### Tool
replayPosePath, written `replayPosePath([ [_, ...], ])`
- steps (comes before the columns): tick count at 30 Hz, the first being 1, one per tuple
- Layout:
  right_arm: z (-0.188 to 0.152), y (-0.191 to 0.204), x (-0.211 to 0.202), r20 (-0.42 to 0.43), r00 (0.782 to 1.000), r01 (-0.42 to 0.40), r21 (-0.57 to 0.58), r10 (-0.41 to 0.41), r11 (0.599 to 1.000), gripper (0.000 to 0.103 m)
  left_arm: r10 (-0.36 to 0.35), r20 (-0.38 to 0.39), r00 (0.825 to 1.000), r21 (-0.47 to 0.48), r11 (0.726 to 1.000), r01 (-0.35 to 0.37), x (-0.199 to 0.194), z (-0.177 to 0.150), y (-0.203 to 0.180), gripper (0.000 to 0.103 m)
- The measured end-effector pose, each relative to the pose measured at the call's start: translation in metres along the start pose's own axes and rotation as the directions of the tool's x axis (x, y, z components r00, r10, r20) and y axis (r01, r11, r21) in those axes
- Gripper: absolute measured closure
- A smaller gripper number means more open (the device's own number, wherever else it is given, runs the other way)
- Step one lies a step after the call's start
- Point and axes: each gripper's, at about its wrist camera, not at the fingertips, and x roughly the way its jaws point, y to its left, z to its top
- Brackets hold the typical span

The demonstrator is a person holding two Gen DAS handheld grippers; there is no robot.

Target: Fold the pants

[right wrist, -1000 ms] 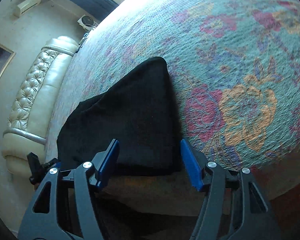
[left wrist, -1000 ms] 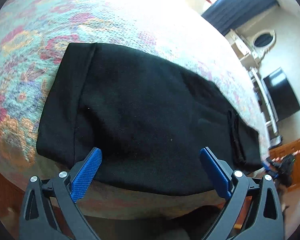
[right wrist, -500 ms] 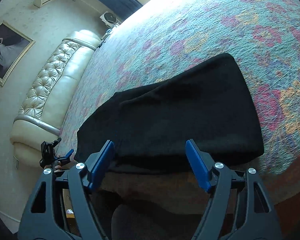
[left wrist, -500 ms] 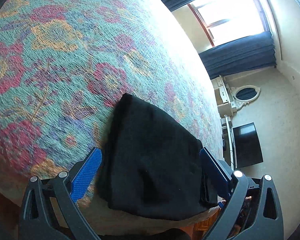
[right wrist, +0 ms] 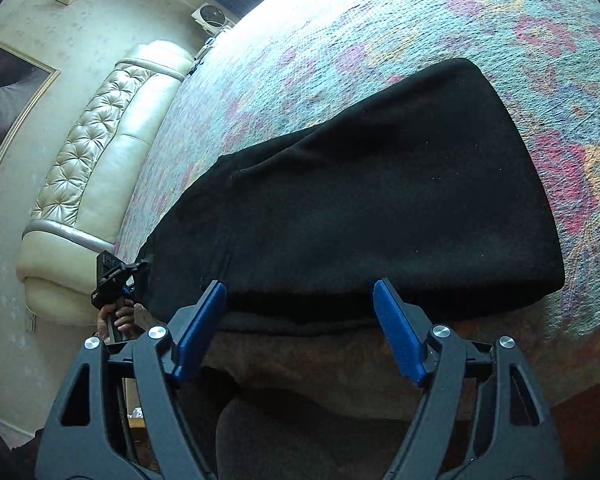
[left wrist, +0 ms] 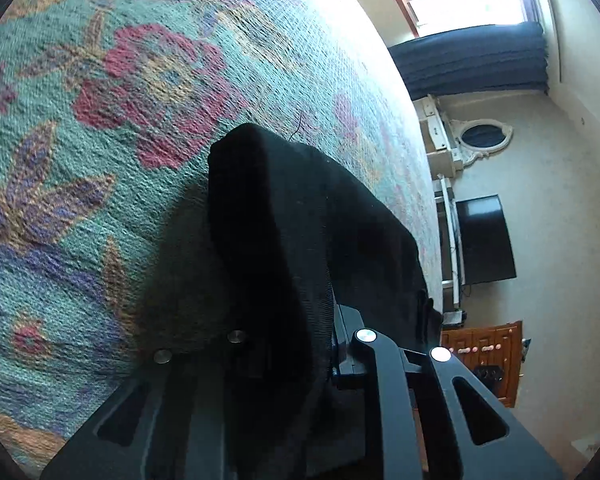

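Pants: the black pants point(right wrist: 380, 208) lie folded into a long band on the flowered bedspread point(right wrist: 420, 32), along the near edge of the bed.

Long axis: in the right wrist view the band runs from about 8 o'clock to 2 o'clock, so its length lies across my right claw and not along it.

Left claw: the left gripper point(left wrist: 324, 360) is pinched narrow on one end of the pants point(left wrist: 300, 240); dark cloth bunches up between its arms and hides the pads. In the right wrist view I see this gripper point(right wrist: 120, 276) at 9 o'clock, at the far left end of the band, with a hand point(right wrist: 118, 318) under it.

Right claw: the right gripper point(right wrist: 300, 320) stands wide, its blue fingers point(right wrist: 398, 330) either side of the near hem and not pressing on it. The hem sits at 12 o'clock, just beyond the tips.

Nearer hand: I judge the left already has its end; the right is nearer the free end at 2 o'clock.

Coming move: I judge it turns on the right claw reaching forward onto the hem so both ends can be carried over together.

Containers: none in view; nothing holds the pants but the bed.
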Motion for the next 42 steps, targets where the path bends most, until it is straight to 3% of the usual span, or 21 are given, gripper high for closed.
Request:
replayPosePath([
  [2,0.000,0.000,0.000,0.001,1.000,-0.006,0.007,0.006,1.000,0.027,-0.022,0.012,1.000,-0.004,1.000,0.022,-0.004,-0.001,0.002,0.086],
  [7,0.003,-0.003,0.000,0.010,1.000,-0.008,0.012,0.008,1.000,0.027,0.035,0.048,0.998,0.024,0.999,-0.036,-0.013,-0.004,-0.025,0.088],
  [11,0.003,-0.001,-0.002,0.024,1.000,-0.014,0.002,0.014,1.000,0.027,-0.032,0.077,0.997,0.108,0.994,0.024,-0.024,-0.008,-0.086,0.088],
  [14,0.003,-0.001,-0.005,0.034,0.999,-0.032,0.004,0.032,0.999,0.027,-0.058,0.062,0.996,0.215,0.976,0.044,-0.021,-0.018,-0.153,0.088],
  [18,0.003,0.000,-0.007,0.050,0.998,-0.050,0.021,0.048,0.999,0.027,-0.084,-0.004,0.996,0.306,0.949,0.081,0.008,-0.037,-0.235,0.088],
  [23,0.006,-0.010,-0.016,0.091,0.993,-0.085,0.071,0.078,0.994,0.027,-0.067,-0.110,0.992,0.393,0.913,0.106,0.087,-0.071,-0.307,0.088],
  [27,0.007,-0.014,-0.026,0.139,0.988,-0.080,0.093,0.066,0.992,0.027,0.009,-0.192,0.981,0.431,0.899,0.076,0.161,-0.102,-0.327,0.088],
  [31,0.010,-0.021,-0.041,0.224,0.974,-0.046,0.108,0.021,0.993,0.027,0.126,-0.232,0.965,0.466,0.885,-0.003,0.231,-0.130,-0.326,0.088],
  [34,0.015,-0.036,-0.054,0.278,0.960,-0.024,0.157,-0.021,0.987,0.027,0.203,-0.264,0.943,0.440,0.895,-0.069,0.270,-0.137,-0.308,0.083],
  [36,0.016,-0.047,-0.059,0.306,0.951,-0.021,0.201,-0.043,0.979,0.027,0.221,-0.284,0.933,0.417,0.905,-0.087,0.285,-0.142,-0.302,0.075],
  [38,0.018,-0.055,-0.061,0.322,0.946,-0.033,0.235,-0.046,0.971,0.027,0.231,-0.279,0.932,0.435,0.896,-0.092,0.290,-0.150,-0.308,0.072],
  [40,0.019,-0.063,-0.061,0.327,0.944,-0.035,0.258,-0.053,0.966,0.027,0.210,-0.288,0.934,0.440,0.896,-0.066,0.293,-0.153,-0.314,0.064],
  [42,0.017,-0.072,-0.061,0.320,0.946,-0.043,0.275,-0.049,0.961,0.027,0.180,-0.298,0.938,0.436,0.899,-0.034,0.287,-0.154,-0.321,0.062],
])
